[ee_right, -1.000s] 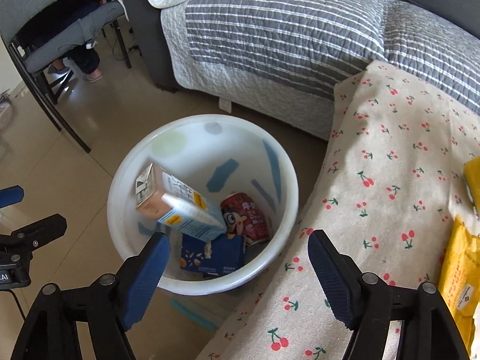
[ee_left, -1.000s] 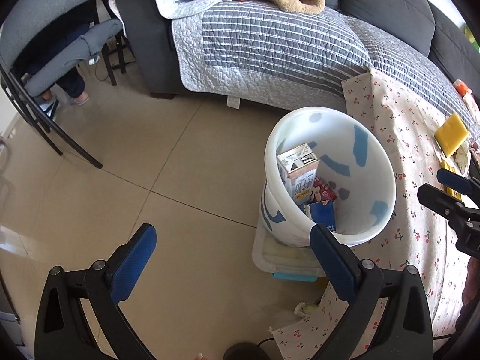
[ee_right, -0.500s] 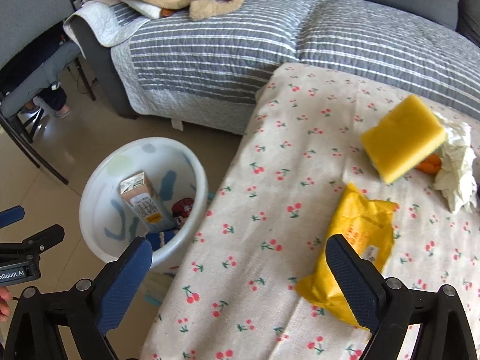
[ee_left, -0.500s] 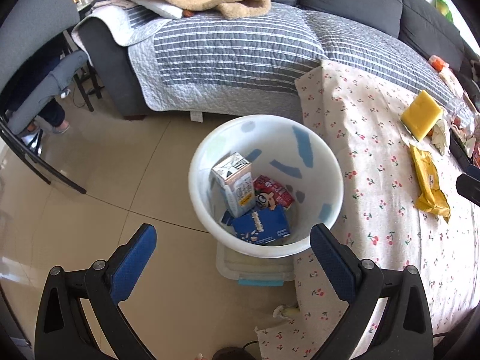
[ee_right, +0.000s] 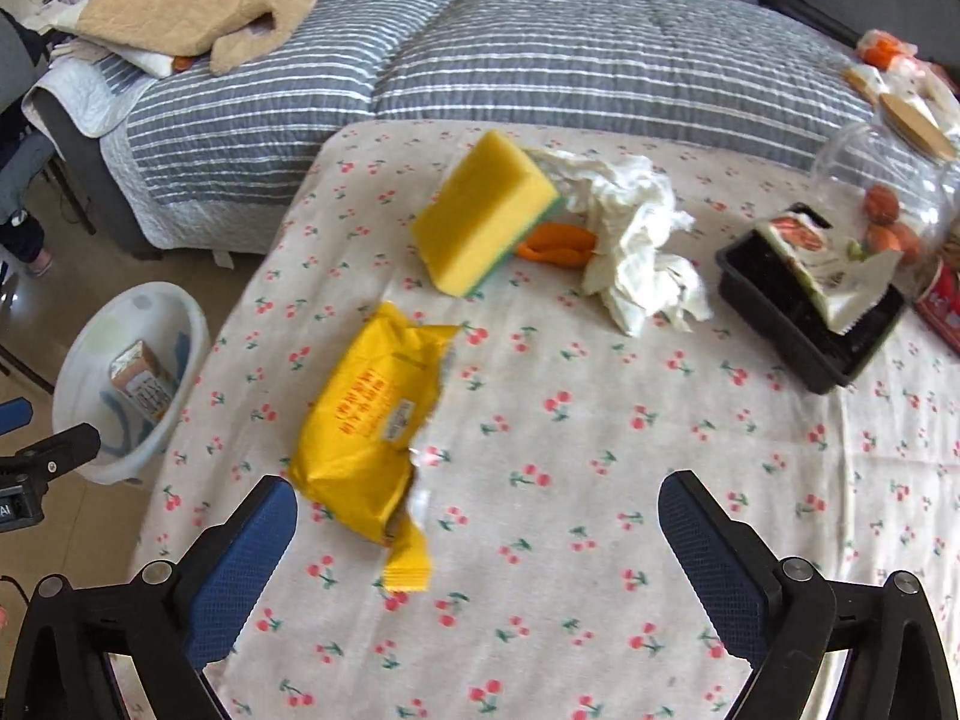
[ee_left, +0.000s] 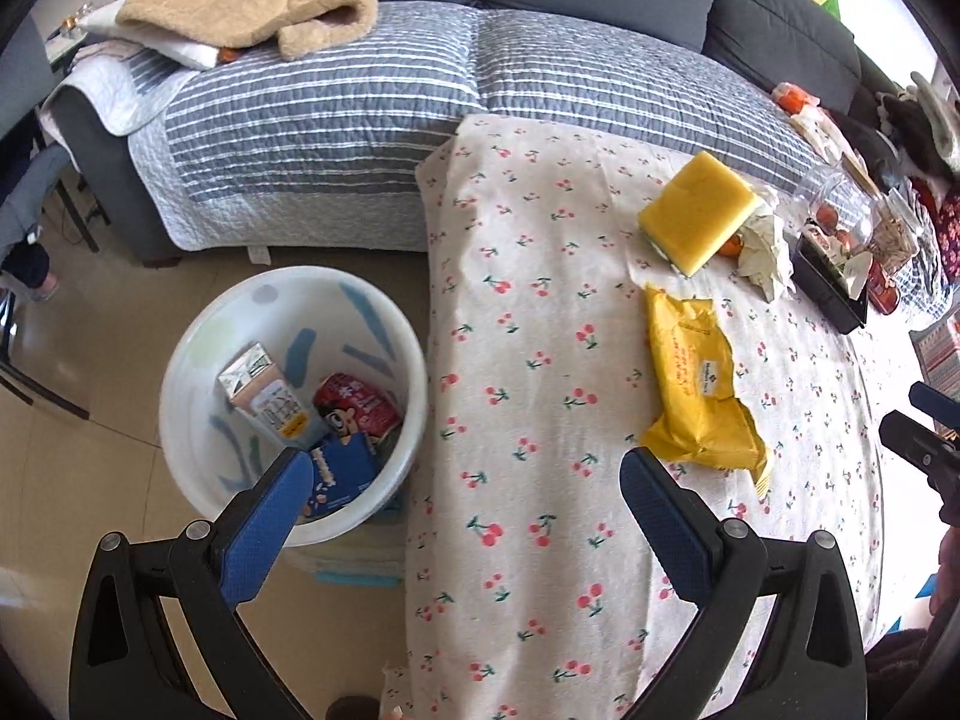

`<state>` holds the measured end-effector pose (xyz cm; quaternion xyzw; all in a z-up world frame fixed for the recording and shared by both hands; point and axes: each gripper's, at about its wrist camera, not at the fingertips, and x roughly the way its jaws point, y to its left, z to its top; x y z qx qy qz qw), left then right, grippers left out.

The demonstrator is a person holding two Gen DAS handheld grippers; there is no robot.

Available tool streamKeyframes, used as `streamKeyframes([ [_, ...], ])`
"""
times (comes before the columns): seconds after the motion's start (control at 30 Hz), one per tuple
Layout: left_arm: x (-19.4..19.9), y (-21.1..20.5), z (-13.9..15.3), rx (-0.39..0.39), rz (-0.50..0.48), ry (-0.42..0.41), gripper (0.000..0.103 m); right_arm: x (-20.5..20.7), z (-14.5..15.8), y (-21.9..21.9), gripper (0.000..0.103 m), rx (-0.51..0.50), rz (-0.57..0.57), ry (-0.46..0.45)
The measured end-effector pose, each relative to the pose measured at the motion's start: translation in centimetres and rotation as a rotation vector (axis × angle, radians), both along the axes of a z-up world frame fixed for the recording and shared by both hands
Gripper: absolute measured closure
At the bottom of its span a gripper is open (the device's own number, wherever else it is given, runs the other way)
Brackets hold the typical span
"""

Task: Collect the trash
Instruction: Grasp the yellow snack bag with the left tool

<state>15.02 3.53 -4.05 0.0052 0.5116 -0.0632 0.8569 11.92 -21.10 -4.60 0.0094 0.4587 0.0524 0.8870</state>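
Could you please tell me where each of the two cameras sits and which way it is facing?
Left wrist: on the left gripper, looking down at the white bin and table edge; its open fingers show, the right gripper at the frame's right.
Right wrist: on the right gripper, above the table; open fingers show.
Shared: yellow wrapper, sponge, bin.

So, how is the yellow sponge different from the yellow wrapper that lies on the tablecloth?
The yellow sponge is a thick, firm block with a green layer on one face; the yellow wrapper is thin, crumpled and torn open, with red print. The sponge sits tilted, propped against an orange peel and white tissue; the wrapper lies flat, apart from them and closer to the right tongs. Both are yellow and rest on the cherry tablecloth.
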Motion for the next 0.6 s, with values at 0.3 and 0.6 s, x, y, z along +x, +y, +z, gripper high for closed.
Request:
streamKeyframes([
  [0.3,0.8,-5.0,-0.7,-0.005,-0.073,0.012,0.000,-1.2,-1.4,-7.8,0.001,0.014,-0.119,0.059],
  [0.6,2.0,-7.6,-1.6,-0.113,-0.092,0.099,0.000,-2.4,-3.3,-12.5,0.001,-0.016,-0.167,0.109],
])
